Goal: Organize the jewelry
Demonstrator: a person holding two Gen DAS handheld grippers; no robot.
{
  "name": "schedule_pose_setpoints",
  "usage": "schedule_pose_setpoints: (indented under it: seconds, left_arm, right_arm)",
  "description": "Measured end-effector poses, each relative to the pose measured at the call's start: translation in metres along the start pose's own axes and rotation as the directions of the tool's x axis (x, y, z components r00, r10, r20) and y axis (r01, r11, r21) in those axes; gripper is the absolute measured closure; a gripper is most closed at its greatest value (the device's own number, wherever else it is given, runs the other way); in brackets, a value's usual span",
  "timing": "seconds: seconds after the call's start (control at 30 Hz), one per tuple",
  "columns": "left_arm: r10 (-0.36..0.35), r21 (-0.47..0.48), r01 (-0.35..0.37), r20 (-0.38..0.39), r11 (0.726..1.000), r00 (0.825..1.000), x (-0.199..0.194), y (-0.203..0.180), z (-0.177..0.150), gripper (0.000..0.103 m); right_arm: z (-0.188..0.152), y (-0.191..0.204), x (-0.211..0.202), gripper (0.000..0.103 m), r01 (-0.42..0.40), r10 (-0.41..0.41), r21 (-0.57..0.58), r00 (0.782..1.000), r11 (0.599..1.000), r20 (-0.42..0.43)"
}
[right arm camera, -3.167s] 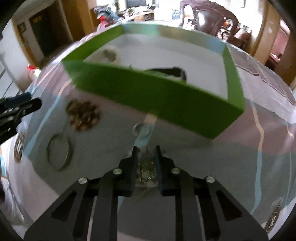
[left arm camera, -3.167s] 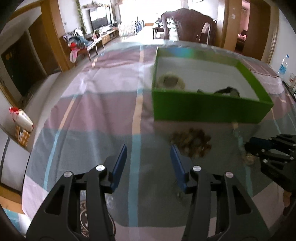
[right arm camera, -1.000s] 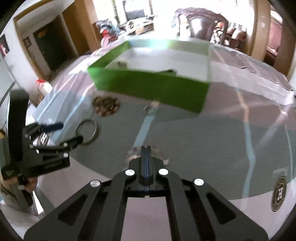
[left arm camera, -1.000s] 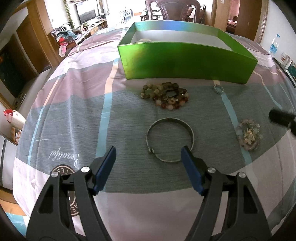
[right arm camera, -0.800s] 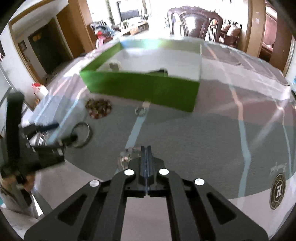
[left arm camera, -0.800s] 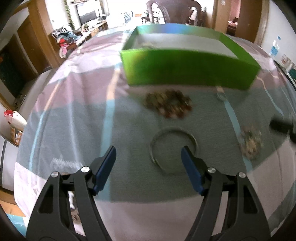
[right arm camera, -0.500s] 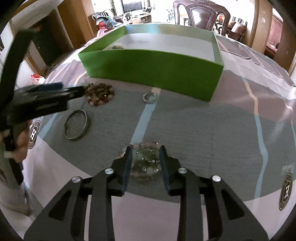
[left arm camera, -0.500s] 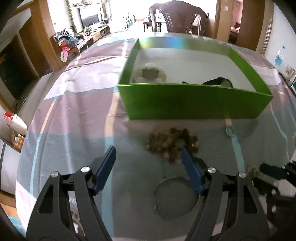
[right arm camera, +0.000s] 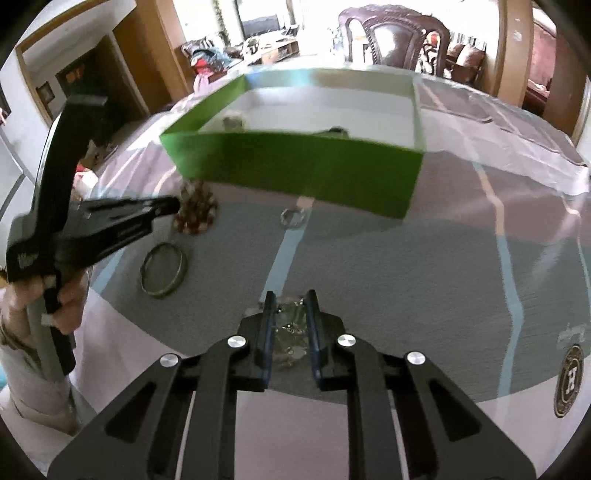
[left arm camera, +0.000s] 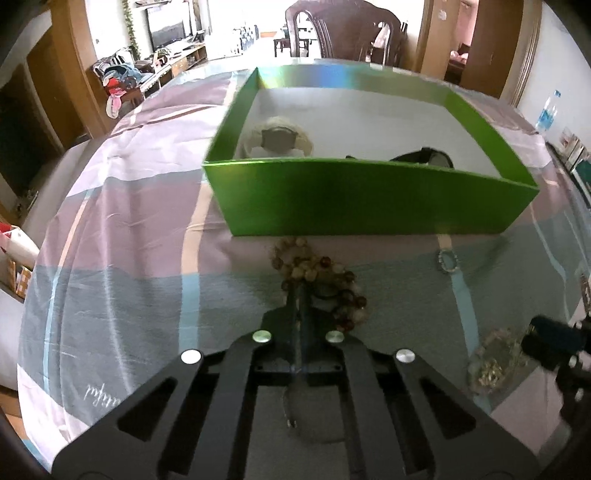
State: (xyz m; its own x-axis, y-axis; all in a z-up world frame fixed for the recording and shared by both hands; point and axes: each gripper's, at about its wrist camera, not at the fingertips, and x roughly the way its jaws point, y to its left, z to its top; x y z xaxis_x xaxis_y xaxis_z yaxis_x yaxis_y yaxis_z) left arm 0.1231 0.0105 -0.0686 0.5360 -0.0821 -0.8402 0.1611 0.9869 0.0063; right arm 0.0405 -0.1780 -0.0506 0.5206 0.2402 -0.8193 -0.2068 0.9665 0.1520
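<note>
The left gripper (left arm camera: 300, 295), jaws clenched, pinches the brown bead bracelet (left arm camera: 317, 275) at frame centre; the right gripper (right arm camera: 291, 314), jaws just closing, clasps a pale bead bracelet (right arm camera: 291, 325). Beyond lies the striped tablecloth (left arm camera: 122, 229) (green box (left arm camera: 369, 199) upper centre), with a dark chair (right arm camera: 391, 35) behind.

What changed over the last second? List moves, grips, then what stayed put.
The left hand-held gripper advanced past the metal bangle and shut on the brown bead bracelet. The right hand-held gripper has just been closing around the pale bead bracelet. Green box and small ring unmoved.
</note>
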Motion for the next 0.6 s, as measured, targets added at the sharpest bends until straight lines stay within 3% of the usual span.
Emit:
schedule_pose_setpoints:
  seconds: [0.2, 0.27, 0.33, 0.47, 0.53, 0.6]
  left_arm:
    - [-0.017, -0.002, 0.017, 0.044, 1.0, 0.999, -0.023, 0.006, -0.006, 0.101]
    - [-0.005, 0.003, 0.005, 0.053, 1.0, 0.999, -0.024, 0.005, -0.005, 0.091]
    - [0.028, -0.005, -0.028, 0.042, 1.0, 0.999, -0.02, 0.002, -0.004, 0.073]
    - [0.039, -0.004, -0.039, 0.018, 0.999, 0.999, -0.009, -0.001, -0.001, 0.069]
    - [0.051, 0.001, -0.051, 0.01, 0.999, 0.999, -0.004, -0.002, -0.001, 0.062]
    - [0.055, 0.002, -0.055, 0.004, 0.999, 0.999, -0.002, -0.002, -0.002, 0.061]
  right_arm:
    - [0.006, -0.01, -0.011, 0.087, 0.029, -0.03, 0.025, 0.999, 0.999, 0.033]
    - [0.006, -0.01, -0.006, 0.086, 0.027, -0.028, 0.025, 1.0, 0.999, 0.015]
    - [0.004, -0.007, 0.0, 0.081, 0.033, -0.033, 0.012, 0.999, 0.999, 0.001]
    - [-0.002, 0.002, 0.007, 0.069, 0.026, -0.026, -0.018, 0.999, 1.0, -0.019]
    - [-0.004, 0.008, 0.009, 0.067, 0.005, -0.006, -0.032, 1.0, 0.999, -0.026]
    - [-0.006, 0.015, 0.012, 0.065, -0.011, 0.009, -0.05, 0.999, 0.999, -0.036]
